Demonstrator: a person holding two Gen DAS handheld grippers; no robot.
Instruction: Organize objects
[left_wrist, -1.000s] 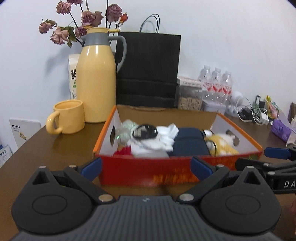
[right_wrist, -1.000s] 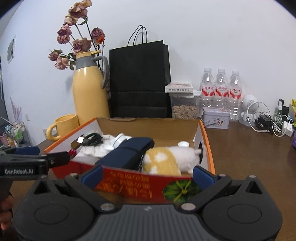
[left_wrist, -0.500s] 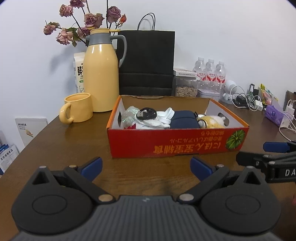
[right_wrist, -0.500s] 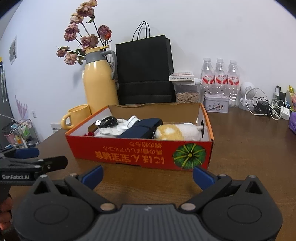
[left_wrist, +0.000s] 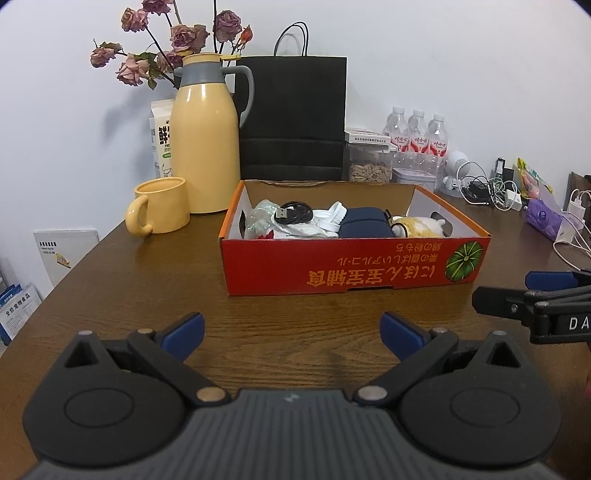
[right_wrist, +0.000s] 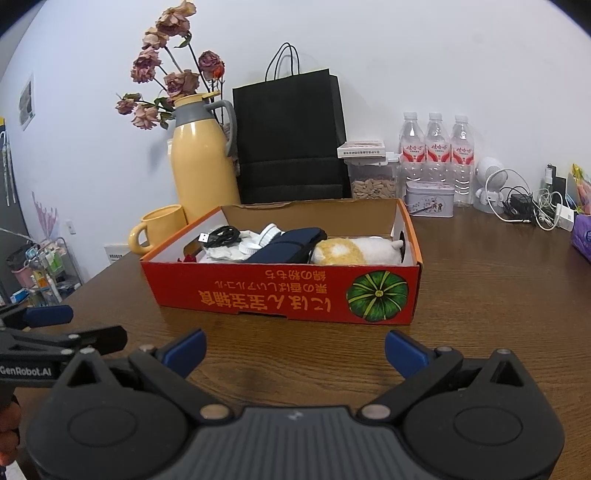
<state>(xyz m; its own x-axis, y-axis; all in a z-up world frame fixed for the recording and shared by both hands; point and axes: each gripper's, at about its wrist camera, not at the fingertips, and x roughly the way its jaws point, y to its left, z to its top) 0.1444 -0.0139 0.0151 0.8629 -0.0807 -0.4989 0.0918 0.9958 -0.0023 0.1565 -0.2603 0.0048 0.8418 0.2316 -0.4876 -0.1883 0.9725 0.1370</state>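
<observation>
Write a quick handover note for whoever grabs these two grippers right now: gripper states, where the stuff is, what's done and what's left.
Left gripper: open, empty, above the table in front of the red box.
Right gripper: open, empty, also in front of the box.
In the box: black USB cable lying on white items, navy pouch in the middle, yellow-and-white plush toy at the pumpkin-print end.
Done: these things sit inside the box; neither gripper touches anything.
Left: I can't tell whether more belongs in the box. The yellow mug and yellow thermos jug stand beside it, untouched.
</observation>
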